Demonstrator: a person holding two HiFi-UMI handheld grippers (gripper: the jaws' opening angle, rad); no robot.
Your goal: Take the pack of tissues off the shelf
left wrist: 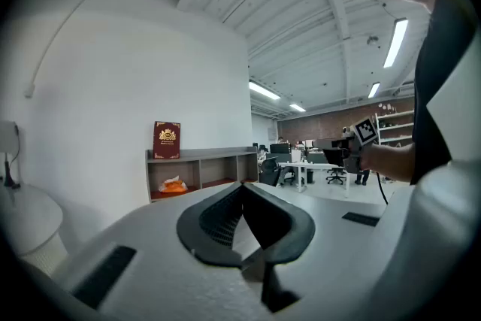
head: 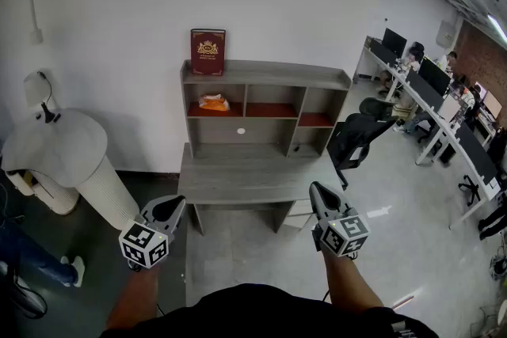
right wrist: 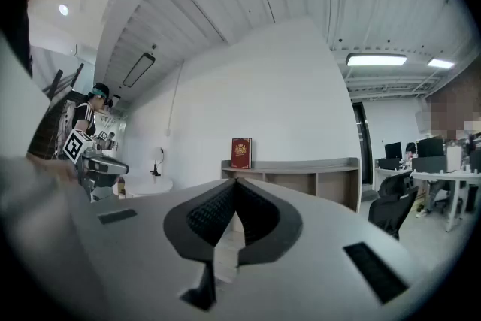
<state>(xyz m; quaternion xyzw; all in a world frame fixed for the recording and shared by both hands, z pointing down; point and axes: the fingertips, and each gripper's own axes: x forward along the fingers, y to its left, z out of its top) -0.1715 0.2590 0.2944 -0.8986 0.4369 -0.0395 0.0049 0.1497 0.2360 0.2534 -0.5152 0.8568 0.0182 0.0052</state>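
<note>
The pack of tissues (head: pixel 214 101) is orange and lies in the left compartment of the grey shelf unit (head: pixel 265 75), which stands on a grey desk (head: pixel 238 178) against the white wall. In the left gripper view the pack of tissues (left wrist: pixel 173 185) shows small and far off. My left gripper (head: pixel 176 203) is held low before the desk's left corner, shut on nothing. My right gripper (head: pixel 314 187) hangs before the desk's right corner, also shut and empty. Both are well short of the shelf. In the right gripper view the pack is hidden behind the jaws.
A red book (head: pixel 207 52) stands on top of the shelf at its left end. A white round-topped column (head: pixel 63 154) stands left of the desk, a black office chair (head: pixel 356 134) to its right. Rows of office desks with seated people (head: pixel 444 99) run along the far right.
</note>
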